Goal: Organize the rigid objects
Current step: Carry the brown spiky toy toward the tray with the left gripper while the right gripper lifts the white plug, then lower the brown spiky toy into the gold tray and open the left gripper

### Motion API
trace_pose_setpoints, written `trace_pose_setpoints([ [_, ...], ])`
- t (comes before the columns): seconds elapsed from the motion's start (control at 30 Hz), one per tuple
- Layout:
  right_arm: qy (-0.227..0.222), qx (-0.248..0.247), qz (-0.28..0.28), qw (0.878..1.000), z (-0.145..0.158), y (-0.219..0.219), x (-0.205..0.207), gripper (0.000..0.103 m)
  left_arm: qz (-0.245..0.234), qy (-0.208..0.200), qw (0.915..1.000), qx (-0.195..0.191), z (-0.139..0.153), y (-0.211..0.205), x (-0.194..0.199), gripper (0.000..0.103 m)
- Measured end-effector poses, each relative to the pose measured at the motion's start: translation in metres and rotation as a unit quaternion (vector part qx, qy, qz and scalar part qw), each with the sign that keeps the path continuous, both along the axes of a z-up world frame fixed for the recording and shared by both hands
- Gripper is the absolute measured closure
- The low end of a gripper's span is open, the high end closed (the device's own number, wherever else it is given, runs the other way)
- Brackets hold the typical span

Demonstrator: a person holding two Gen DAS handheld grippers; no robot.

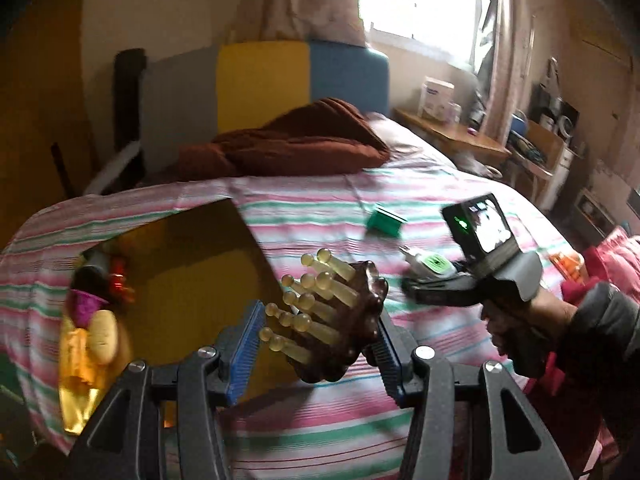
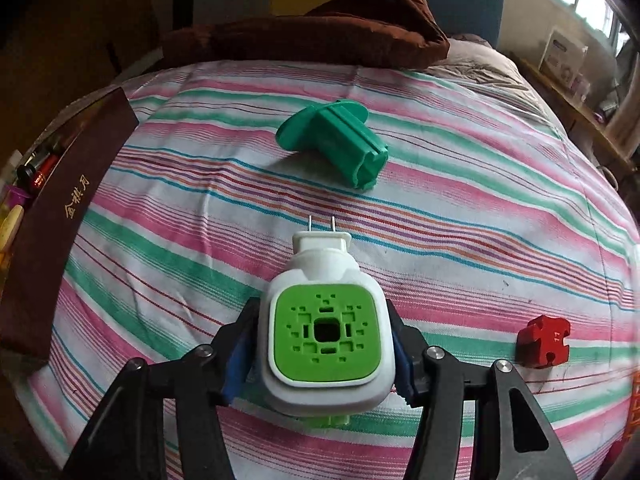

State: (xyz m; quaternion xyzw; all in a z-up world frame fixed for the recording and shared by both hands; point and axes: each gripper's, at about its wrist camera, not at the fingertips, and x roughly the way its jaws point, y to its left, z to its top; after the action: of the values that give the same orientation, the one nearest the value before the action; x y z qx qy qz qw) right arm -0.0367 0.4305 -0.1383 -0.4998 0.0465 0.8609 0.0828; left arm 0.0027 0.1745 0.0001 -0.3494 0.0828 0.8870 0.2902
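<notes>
My left gripper (image 1: 314, 344) is shut on a brown massage brush (image 1: 356, 320) with yellowish knobbed prongs and holds it in the air beside the open box (image 1: 192, 276), which has a yellow inside. My right gripper (image 2: 320, 344) is shut on a white plug-in device (image 2: 324, 336) with a green vented face, its two prongs pointing away, just above the striped bedspread. The left wrist view shows that right gripper (image 1: 412, 280) with the device (image 1: 432, 266), held by a hand in a grey sleeve. A green plastic piece (image 2: 340, 144) and a red notched block (image 2: 544, 342) lie on the bed.
The box (image 2: 68, 208) sits at the bed's left edge with several small items (image 1: 96, 304) inside. A brown blanket (image 2: 312, 36) is heaped at the far end. A wooden side table (image 1: 452, 136) and cluttered shelves stand to the right, under a window.
</notes>
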Motion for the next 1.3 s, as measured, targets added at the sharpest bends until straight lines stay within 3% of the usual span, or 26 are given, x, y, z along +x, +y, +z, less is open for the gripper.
trace_pose_setpoints([
  [0.27, 0.004, 0.005, 0.002, 1.000, 0.000, 0.000, 0.002, 0.045, 0.051, -0.004, 0.9987, 0.001, -0.002, -0.037, -0.015, 0.050],
  [0.63, 0.008, 0.012, 0.004, 1.000, 0.001, -0.001, 0.004, 0.045, 0.104, -0.031, 0.9941, -0.006, -0.027, -0.079, -0.034, 0.050],
  [0.97, 0.006, 0.016, 0.005, 1.000, 0.002, -0.002, 0.002, 0.046, 0.175, -0.086, 0.9797, 0.046, -0.046, -0.168, -0.063, 0.050],
  [1.13, 0.005, 0.018, 0.006, 1.000, 0.002, -0.003, 0.001, 0.046, 0.185, -0.116, 0.9743, 0.056, -0.063, -0.180, -0.073, 0.050],
  [1.3, 0.005, 0.020, 0.006, 1.000, 0.002, -0.003, 0.001, 0.046, 0.198, -0.132, 0.9707, 0.035, -0.080, -0.178, -0.091, 0.050],
])
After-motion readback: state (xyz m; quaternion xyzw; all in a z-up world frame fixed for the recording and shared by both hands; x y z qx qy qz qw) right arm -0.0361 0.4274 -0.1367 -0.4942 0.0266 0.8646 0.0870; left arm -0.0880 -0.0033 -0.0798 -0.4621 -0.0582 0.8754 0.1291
